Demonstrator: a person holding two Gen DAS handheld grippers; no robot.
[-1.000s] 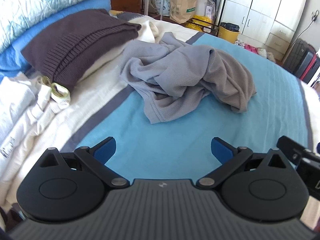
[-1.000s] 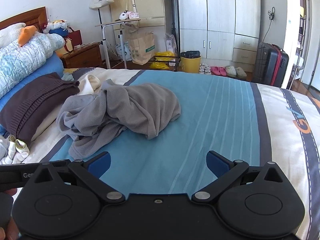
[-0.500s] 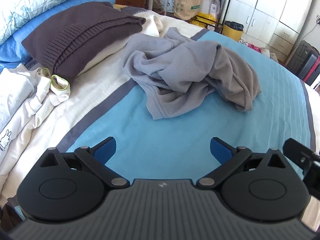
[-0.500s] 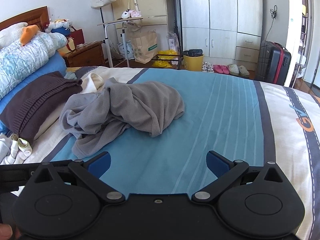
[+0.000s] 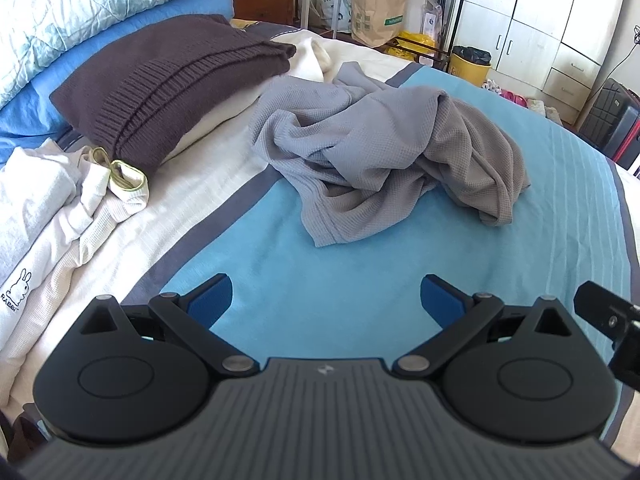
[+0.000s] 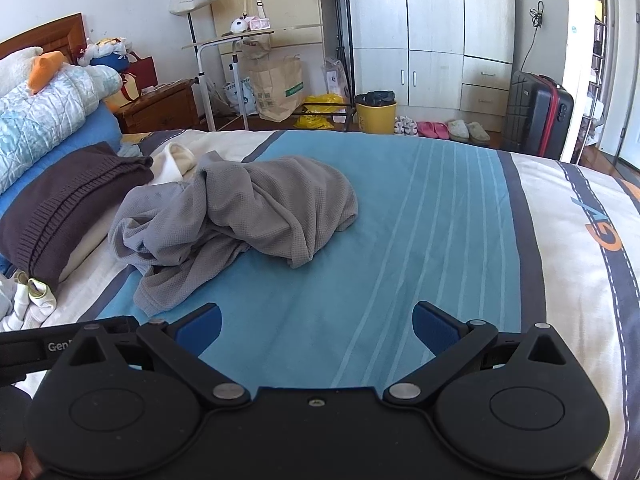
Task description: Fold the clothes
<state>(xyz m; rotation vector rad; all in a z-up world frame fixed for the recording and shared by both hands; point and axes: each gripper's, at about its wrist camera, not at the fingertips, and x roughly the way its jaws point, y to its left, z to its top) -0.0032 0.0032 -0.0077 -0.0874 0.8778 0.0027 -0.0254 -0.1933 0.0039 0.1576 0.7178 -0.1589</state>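
Grey waffle-knit garment (image 5: pixel 384 152) lies crumpled on the blue bedspread (image 5: pixel 312 280) ahead of your left tongs (image 5: pixel 326 300) and ahead-left of your right tongs (image 6: pixel 316 326), both wide and empty; likely light, limp, non-slippery, so pinch its nearest hem.

Blue striped bed (image 6: pixel 440 240), crumpled grey garment (image 6: pixel 240 216), folded brown sweater (image 5: pixel 168 80), white clothes (image 5: pixel 48 200)

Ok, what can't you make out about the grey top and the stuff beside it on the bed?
- Grey top: both views show a crumpled heap; its own folds hide sleeves and neckline.
- Cream garment: mostly covered by the folded brown sweater in both views.
- White clothes: cut off by the left edge of the left wrist view.
- Logo on the bedspread: cut off by the right edge of the right wrist view.
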